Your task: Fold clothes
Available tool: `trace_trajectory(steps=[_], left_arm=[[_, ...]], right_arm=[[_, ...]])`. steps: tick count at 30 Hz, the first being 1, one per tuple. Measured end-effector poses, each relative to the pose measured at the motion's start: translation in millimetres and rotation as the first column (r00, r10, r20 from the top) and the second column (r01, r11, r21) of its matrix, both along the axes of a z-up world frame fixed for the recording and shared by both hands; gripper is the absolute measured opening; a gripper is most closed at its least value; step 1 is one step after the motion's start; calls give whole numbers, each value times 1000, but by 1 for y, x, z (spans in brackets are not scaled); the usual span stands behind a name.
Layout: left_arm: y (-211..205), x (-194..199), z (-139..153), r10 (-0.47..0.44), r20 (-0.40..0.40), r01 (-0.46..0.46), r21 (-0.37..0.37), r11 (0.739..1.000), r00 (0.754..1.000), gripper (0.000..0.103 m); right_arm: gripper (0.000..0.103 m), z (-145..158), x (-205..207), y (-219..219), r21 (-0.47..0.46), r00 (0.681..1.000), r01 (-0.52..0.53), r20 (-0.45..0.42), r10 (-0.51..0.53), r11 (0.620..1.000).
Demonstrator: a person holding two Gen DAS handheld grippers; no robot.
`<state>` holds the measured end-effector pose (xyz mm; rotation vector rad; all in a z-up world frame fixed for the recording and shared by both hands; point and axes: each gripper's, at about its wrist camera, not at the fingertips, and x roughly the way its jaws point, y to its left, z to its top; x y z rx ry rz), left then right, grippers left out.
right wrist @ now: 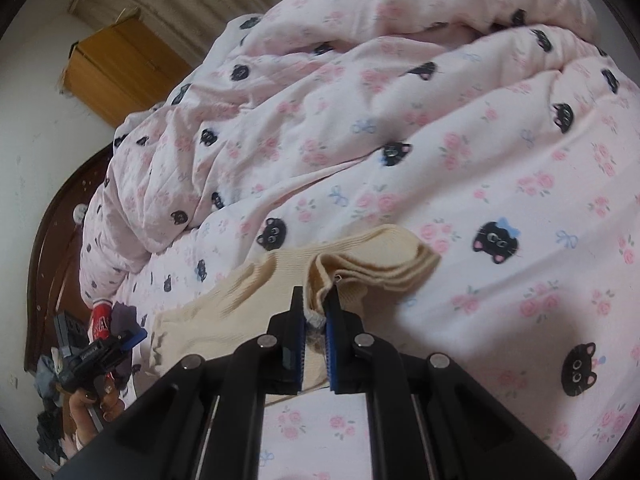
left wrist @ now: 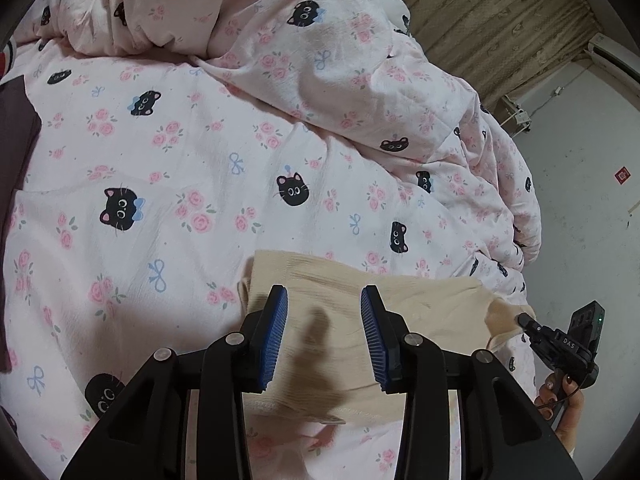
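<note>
Cream garment: it lies on the bed, on top of the pink quilt. It is soft and ribbed, and it lies mostly flat.
Long way: in the left wrist view, the garment runs across the picture, from the left gripper to the right gripper. One end points at the side of the bed by the wall.
Folded part: in the right wrist view, the cloth is bunched up in layers just past the right fingers, and the rest spreads out flat to the left.
Left gripper: its 2 blue fingers stand wide apart. They hover over the garment and hold nothing. Their shadow falls on the cloth between them.
Right gripper: its 2 fingers are almost together and pinch an edge of the cream garment. A small bit of cloth shows in the thin gap.
Right gripper from the other side: it sits at the far right corner of the garment, and a hand with dark nails holds it.
Quilt: pink, with black cat faces, roses and blue bows. It is heaped up at the back of the bed.
Other clothes: a small pile lies at the bed's edge, near the left gripper.
Wooden cabinet: it stands by the wall, well apart from the garment.
</note>
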<state>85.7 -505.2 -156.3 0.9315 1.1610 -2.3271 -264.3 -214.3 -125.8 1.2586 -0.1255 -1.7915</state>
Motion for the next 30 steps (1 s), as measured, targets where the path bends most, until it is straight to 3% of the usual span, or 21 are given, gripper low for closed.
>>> trace_trajectory(steps=[7, 15, 30], left_arm=[[-6, 5, -3, 7, 15, -8, 27, 1000, 1000, 34], [-9, 7, -11, 5, 54, -9, 64, 998, 999, 34], [-14, 13, -20, 13, 95, -23, 109, 994, 995, 34]], right_arm=[[9, 23, 33, -44, 9, 991, -116, -59, 116, 993], [9, 35, 82, -104, 27, 957, -272, -94, 274, 962], [9, 10, 173, -185, 79, 872, -477, -83, 482, 875]])
